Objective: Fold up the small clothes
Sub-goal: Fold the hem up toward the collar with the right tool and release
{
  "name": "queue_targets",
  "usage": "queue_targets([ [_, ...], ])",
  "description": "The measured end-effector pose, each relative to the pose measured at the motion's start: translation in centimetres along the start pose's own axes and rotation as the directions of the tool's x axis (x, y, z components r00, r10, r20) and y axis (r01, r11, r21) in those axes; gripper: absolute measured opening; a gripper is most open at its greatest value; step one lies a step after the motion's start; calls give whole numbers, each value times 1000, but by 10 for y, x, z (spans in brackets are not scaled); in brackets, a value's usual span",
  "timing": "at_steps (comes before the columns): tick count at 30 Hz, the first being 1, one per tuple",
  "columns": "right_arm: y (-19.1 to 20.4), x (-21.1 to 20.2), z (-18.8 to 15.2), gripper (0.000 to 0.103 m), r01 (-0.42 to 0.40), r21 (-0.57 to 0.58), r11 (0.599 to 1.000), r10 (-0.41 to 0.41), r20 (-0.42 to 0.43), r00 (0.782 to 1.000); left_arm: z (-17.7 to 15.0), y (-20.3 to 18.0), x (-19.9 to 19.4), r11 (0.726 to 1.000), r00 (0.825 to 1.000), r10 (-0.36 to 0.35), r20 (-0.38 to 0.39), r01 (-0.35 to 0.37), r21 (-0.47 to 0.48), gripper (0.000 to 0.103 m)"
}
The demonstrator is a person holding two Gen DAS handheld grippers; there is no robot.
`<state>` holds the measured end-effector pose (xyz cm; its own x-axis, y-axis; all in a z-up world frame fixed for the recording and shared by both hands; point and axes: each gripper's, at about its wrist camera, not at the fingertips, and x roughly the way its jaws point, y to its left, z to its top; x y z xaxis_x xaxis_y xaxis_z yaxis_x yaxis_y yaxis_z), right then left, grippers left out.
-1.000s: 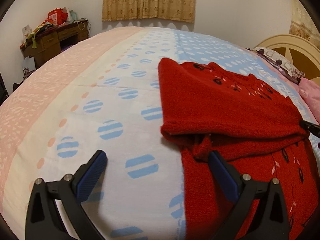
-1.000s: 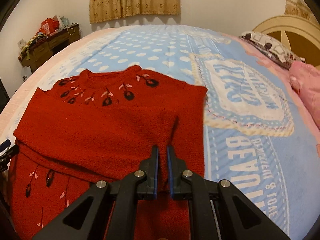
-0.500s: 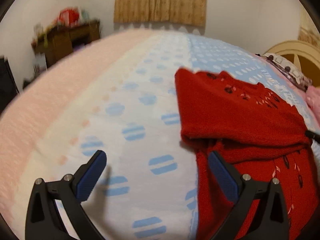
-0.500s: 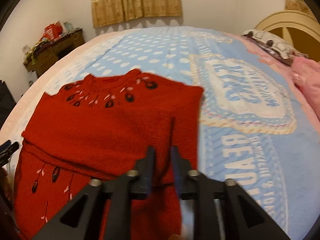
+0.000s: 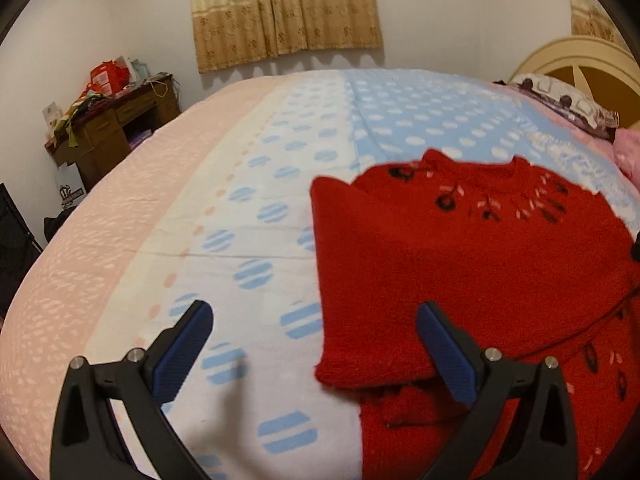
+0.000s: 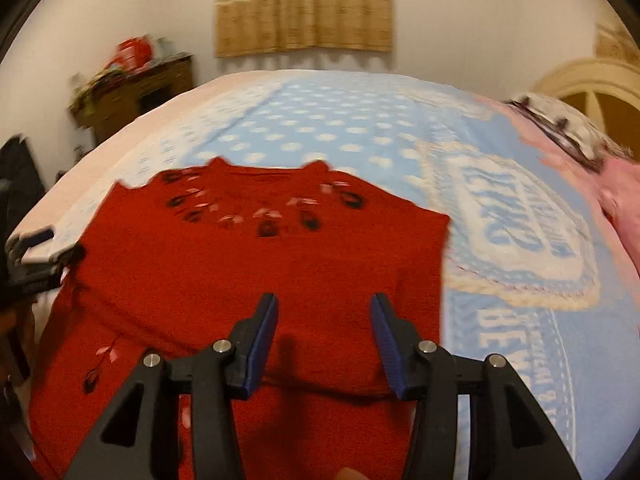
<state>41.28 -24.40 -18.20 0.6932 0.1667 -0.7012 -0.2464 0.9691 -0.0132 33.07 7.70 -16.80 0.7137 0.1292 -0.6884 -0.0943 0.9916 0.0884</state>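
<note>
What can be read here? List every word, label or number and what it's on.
"BE": start of the blue lettering on the bedspread; the rest is blurred.
Emblem lettering: too blurred to read.
Red packages on the desk: too small.
Red sweater: no text.

The left gripper and right gripper are identical in build: matte black angled finger arms with triangular cut-outs, silver round-head screws at the pivot joints, and ribbed blue pads on the inner finger faces.
</note>
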Motion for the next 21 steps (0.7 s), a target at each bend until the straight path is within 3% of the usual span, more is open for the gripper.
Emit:
queue_targets([
  [3, -21, 5, -5, 49, -6, 79, 997, 8, -29, 1000, -4, 4, 2, 999, 1000, -23, -4, 23, -23, 103],
  [6, -24, 6, -13, 13, -41, 56, 998, 45, -63, 997, -3, 4, 4, 999, 999, -32, -17, 31, -32, 103],
  [8, -22, 3, -16, 7, -13, 26, 1000, 15, -63, 998, -1, 4, -1, 999, 1000, -21, 2, 21, -33, 103],
  [12, -28, -11, -12, 6, 35, 25, 999, -34, -14, 999, 4, 6, -14, 998, 998, -33, 53, 36, -46, 103],
  [15, -36, -10, -7, 6, 42, 47, 998, -41, -19, 999, 4, 3, -1, 1000, 1000, -20, 9, 20, -14, 103],
  [18, -37, 10, -11, 7, 60, 35, 998, -57, -91, 994, 0, 2, 13, 1000, 999, -19, -39, 19, -5, 103],
  [20, -37, 12, -16, 15, 78, 30, 997, -75, -90, 993, 0, 4, 12, 1000, 999, -24, -41, 23, -15, 103],
  [21, -37, 9, -16, 31, 94, 32, 995, -91, -76, 993, -1, 3, 11, 1000, 999, -22, -40, 21, -12, 103],
])
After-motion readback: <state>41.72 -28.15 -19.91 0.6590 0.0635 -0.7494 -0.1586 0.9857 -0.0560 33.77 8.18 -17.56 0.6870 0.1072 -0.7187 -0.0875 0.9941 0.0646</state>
